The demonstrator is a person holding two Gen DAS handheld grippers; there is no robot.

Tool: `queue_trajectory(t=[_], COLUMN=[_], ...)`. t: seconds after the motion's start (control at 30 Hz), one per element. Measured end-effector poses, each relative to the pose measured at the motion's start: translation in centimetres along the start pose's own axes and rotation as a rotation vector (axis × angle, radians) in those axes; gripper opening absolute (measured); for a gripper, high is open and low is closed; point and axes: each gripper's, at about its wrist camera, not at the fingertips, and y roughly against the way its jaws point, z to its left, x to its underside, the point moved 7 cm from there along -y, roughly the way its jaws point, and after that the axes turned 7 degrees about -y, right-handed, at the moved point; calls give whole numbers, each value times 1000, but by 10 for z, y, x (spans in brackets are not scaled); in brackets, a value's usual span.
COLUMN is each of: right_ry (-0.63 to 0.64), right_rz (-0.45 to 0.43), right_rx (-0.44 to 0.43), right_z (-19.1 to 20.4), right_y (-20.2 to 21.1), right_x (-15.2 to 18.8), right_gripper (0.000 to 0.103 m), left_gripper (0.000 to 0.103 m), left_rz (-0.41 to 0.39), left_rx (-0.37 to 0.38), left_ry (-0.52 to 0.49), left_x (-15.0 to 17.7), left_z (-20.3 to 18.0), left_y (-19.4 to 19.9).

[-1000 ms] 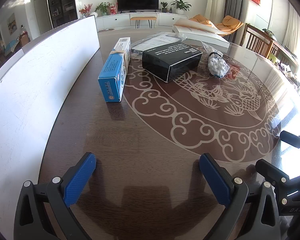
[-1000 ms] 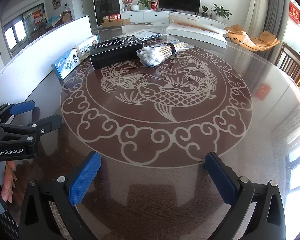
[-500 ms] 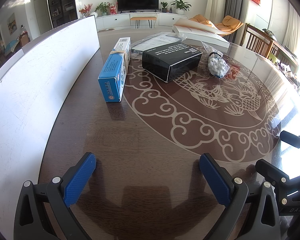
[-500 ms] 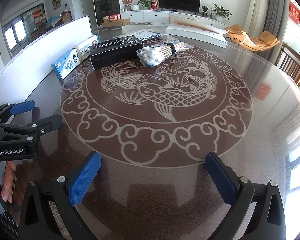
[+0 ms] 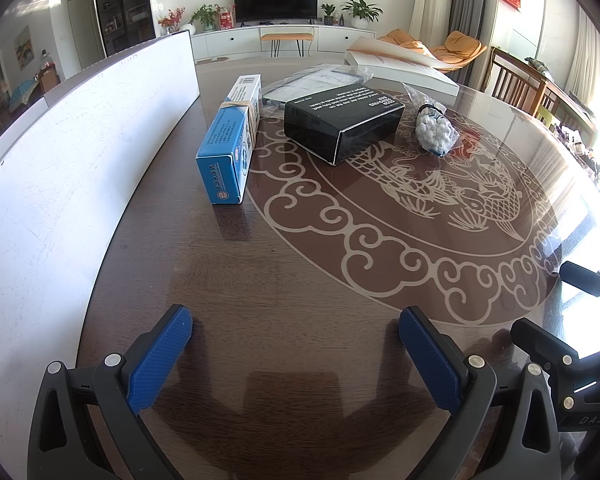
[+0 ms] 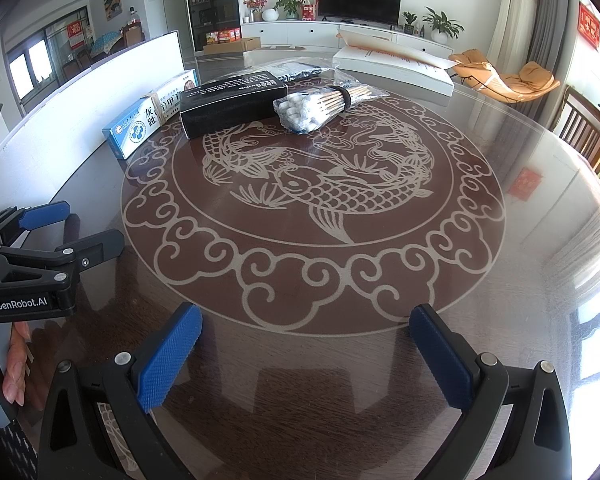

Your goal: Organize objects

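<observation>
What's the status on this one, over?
Left gripper and right gripper open, empty, near table edge. Blue box, black box, swab bag untouched, far side. Path unobstructed.

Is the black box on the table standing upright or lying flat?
Lying flat. The black box rests on its broad face on the table, its printed top facing up, between the blue box and the cotton swabs.

Left hand-held gripper (image 5: 295, 350): jaws wide apart, nothing between them, low over the table (image 5: 300, 280). Far side: blue carton (image 5: 230, 146) beside white board (image 5: 80, 152); black box (image 5: 342, 122) just right of it; bagged cotton swabs (image 5: 434, 130) farther right. Right hand-held gripper (image 5: 572, 320) at the frame's edge.
</observation>
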Motion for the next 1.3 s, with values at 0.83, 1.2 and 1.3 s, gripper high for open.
queue_trajectory(t=[0.83,1.2,1.3], right_ry=[0,-1,-1], right_rz=[0,0,0], right_rx=[0,0,0], right_z=[0,-1,-1], right_y=[0,0,0], right_x=[0,0,0], right_gripper=[103,103,103], left_gripper=[103,83,21], left_rz=[83,49,91], left_rx=[15,-59,-66], left_ry=[-25,54,18], left_x=[0,-87,-79], left_z=[11,65,64], left_y=[-8,-44,-61])
